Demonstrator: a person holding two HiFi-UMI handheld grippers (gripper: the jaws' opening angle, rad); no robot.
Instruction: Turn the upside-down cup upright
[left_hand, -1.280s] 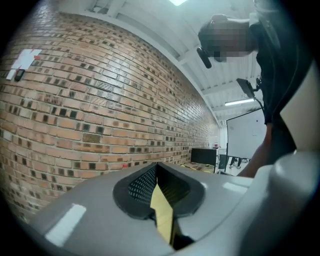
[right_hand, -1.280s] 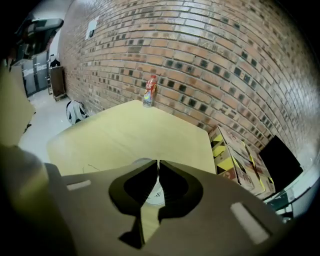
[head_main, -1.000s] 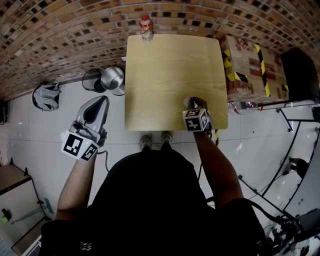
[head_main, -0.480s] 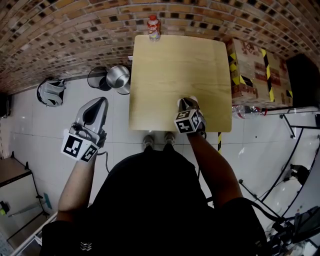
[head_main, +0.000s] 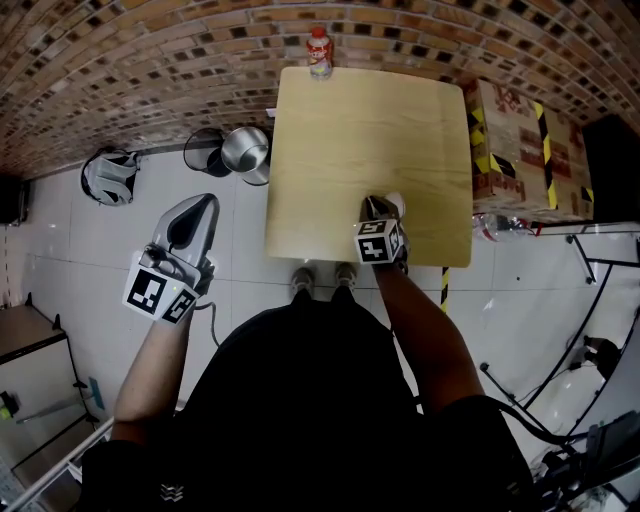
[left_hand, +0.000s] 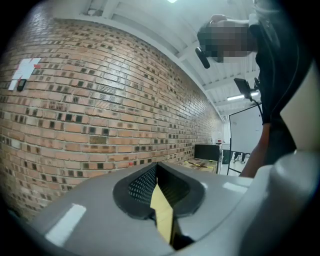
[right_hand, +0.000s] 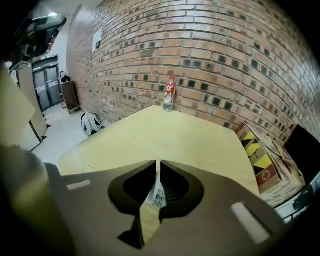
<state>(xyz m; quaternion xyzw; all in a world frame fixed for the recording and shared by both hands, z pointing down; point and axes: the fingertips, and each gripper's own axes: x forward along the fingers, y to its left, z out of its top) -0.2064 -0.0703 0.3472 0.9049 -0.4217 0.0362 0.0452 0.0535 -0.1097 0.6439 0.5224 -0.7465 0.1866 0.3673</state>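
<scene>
My right gripper (head_main: 381, 206) points steeply down at the near edge of the light wooden table (head_main: 370, 120). Beside its tips a bit of the white cup (head_main: 396, 203) shows. In the right gripper view the jaws (right_hand: 158, 166) stand almost together and are opening. The white cup wall with a green print (right_hand: 156, 193) sits between them. Whether the cup is upright I cannot tell. My left gripper (head_main: 196, 214) hangs over the floor left of the table; its jaws (left_hand: 157, 168) are shut on nothing.
A small bottle with a red label (head_main: 319, 52) (right_hand: 170, 93) stands at the table's far edge. Cardboard boxes with black and yellow tape (head_main: 520, 140) are right of the table. Metal pots (head_main: 245, 150) and a bag (head_main: 108, 175) lie on the floor at the left.
My right gripper has shifted a little to the left along the table's near edge and sunk slightly. The left gripper has stayed put.
</scene>
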